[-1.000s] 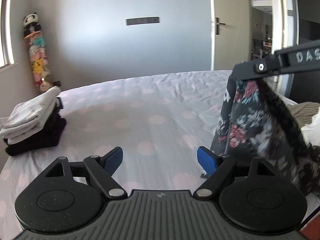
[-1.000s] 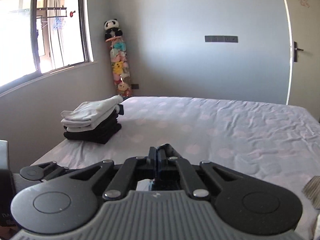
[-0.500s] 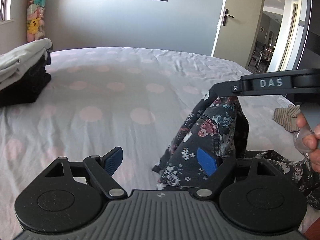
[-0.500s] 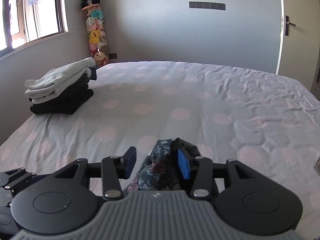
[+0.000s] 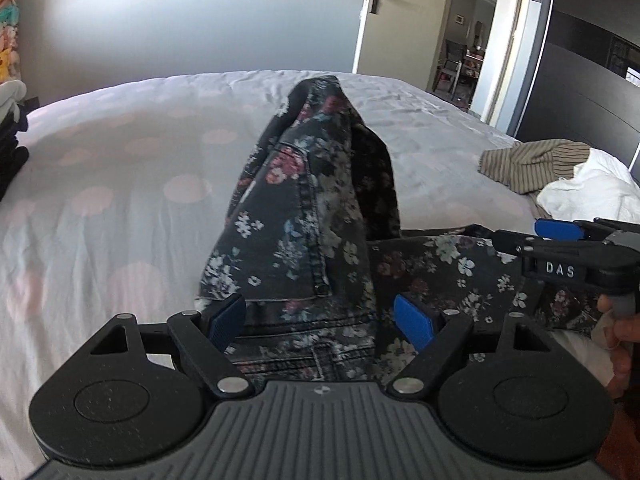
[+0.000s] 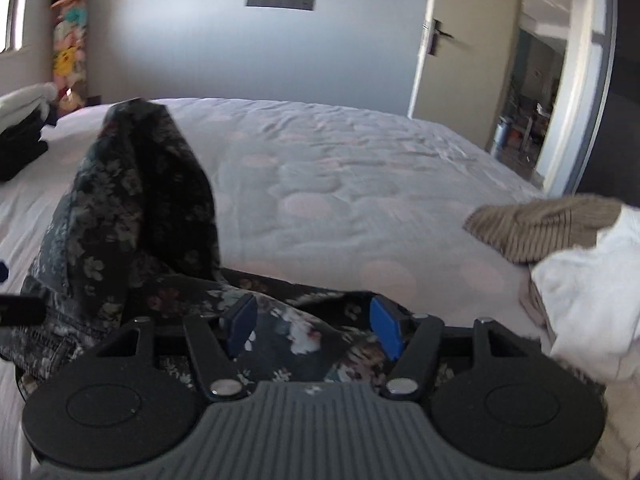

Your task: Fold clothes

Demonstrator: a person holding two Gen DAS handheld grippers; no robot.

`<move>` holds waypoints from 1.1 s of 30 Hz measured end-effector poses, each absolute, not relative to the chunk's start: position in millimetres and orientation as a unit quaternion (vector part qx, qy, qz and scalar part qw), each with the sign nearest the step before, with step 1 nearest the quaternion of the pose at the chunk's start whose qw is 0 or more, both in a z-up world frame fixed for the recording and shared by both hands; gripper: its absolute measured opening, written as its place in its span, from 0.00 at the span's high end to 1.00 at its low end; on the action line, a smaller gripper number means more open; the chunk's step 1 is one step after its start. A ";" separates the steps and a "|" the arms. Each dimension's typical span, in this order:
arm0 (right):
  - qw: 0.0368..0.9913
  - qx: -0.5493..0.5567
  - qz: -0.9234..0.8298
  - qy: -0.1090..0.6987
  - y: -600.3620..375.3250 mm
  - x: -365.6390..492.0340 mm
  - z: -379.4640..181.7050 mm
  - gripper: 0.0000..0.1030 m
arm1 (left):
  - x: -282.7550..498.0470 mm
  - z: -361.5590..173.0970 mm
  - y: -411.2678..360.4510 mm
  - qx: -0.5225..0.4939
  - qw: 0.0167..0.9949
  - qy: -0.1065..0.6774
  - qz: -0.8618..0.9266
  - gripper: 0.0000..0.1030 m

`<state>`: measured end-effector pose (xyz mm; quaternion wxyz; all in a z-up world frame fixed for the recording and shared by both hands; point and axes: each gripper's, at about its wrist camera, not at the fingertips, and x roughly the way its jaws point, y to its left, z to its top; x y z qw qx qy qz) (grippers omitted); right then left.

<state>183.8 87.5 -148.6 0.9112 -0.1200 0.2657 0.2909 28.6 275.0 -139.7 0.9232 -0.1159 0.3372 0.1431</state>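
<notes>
A dark flowered pair of trousers (image 5: 304, 216) lies on the bed (image 5: 120, 184), one part bunched up into a peak toward the far side and the rest spread flat along the near edge. The left tongs (image 5: 320, 318) are released, their blue fingers (image 5: 226, 316) wide apart with the waistband end of the trousers lying between and beneath them. The right tongs (image 6: 312, 324) are also released, spread over the flat part of the flowered cloth (image 6: 132, 200) without pinching it. To the right on the bed sit a striped brown garment (image 6: 536, 224) and a white garment (image 6: 588, 288), touching each other. At the far left is a stack of folded clothes (image 6: 20, 136), and a column of soft toys (image 6: 70, 40) stands against the wall.
</notes>
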 end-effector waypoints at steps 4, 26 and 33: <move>0.918 -0.090 0.273 0.273 83.3 191.8 -155.0 0.30 | 33.1 -147.1 273.2 -0.105 0.917 0.353 0.152 0.09; 0.910 -0.110 0.271 0.295 86.6 187.0 -168.3 0.19 | 55.6 -189.5 245.7 -0.020 0.895 0.424 0.137 0.39; 0.910 -0.109 0.272 0.295 84.8 185.6 -167.6 0.19 | 47.2 -179.5 259.5 -0.045 0.901 0.401 0.161 0.73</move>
